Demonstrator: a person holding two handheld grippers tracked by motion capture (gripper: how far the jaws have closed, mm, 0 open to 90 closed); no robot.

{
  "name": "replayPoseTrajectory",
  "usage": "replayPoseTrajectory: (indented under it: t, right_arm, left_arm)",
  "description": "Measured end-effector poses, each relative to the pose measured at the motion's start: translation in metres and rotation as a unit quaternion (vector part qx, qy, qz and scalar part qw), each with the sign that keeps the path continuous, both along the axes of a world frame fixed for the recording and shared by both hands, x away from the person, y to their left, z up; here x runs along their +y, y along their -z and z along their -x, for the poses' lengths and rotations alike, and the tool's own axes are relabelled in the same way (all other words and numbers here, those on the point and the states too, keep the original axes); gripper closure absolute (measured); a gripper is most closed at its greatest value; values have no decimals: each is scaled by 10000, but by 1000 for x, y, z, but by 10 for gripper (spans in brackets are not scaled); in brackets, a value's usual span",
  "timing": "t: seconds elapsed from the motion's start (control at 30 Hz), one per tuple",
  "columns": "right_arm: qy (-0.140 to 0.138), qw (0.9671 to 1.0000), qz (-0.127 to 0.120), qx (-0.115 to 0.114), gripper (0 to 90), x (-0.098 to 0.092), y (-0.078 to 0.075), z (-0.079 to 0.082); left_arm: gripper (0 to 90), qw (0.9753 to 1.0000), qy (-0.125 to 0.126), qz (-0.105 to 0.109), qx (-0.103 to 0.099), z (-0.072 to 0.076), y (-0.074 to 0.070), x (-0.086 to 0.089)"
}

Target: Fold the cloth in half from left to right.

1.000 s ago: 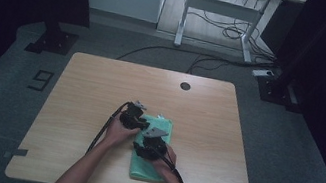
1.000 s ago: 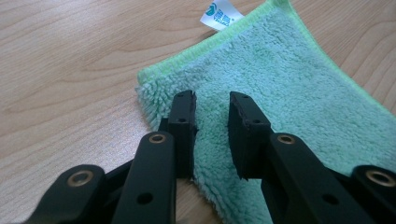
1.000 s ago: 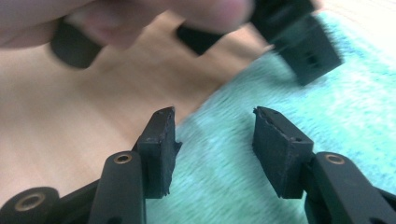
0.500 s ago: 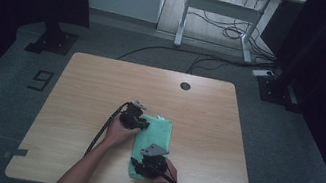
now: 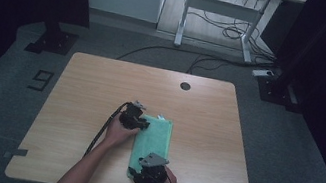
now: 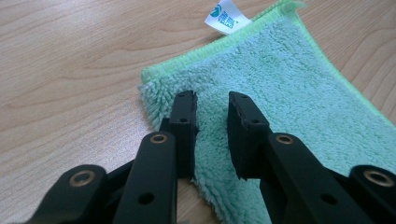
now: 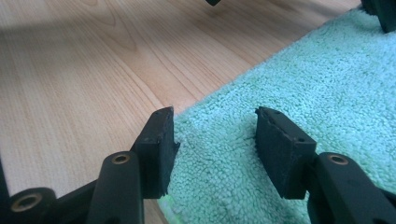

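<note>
From above, a green towel point(image 5: 153, 141) lies on the wooden table point(image 5: 90, 89) between the left gripper point(image 5: 143, 123) and right gripper point(image 5: 138, 176), while each gripper view shows parted jaws over its pile, the white tag point(image 6: 227, 17) beyond.

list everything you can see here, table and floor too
microfibre cloth: 1, mint green, folded flat on the near middle of the table
cloth label: 1, white with a teal logo, at the cloth's far edge
table: 1, light wood, centre of the floor
cable hole: 1, dark, near the table's far edge
desk frame: 1, white, behind the table
floor cables: several, black, under and in front of that frame
stand bases: 2, black, on the floor far left and far right
left hand-held gripper: 1, black, open over the cloth's far left corner
right hand-held gripper: 1, black, open over the cloth's near edge
</note>
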State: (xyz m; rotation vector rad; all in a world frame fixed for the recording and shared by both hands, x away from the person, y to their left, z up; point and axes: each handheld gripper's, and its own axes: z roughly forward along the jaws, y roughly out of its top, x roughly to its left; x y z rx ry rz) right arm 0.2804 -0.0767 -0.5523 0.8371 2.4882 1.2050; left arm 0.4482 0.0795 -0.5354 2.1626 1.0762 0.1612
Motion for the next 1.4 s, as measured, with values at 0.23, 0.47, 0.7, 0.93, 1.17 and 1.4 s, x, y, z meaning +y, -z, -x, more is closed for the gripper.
replayPoseTrajectory:
  t: [0.23, 0.47, 0.7, 0.93, 1.17, 1.4]
  right_arm:
    - [77, 9995, -279, 91, 422, -7, -4, -5]
    - [387, 9976, -567, -44, 407, -31, -27, -20]
    - [765, 9951, -626, -51, 399, -47, -30, -48]
    - [986, 9936, -530, -141, 399, -54, -32, -66]
    - [1142, 9916, -590, -174, 405, -61, -35, -85]
    - [1364, 9892, -505, -153, 403, -73, -33, -108]
  left_arm:
    - [643, 9994, 2, -116, -325, 8, -10, -2]
    - [578, 9981, -140, 265, -539, 24, -36, 19]
    - [493, 9974, -209, 284, -628, 33, -45, 38]
    - [489, 9968, -326, 285, -673, 37, -46, 55]
    - [478, 9964, -368, 245, -720, 41, -45, 63]
    - [479, 9961, -406, 268, -730, 40, -44, 68]
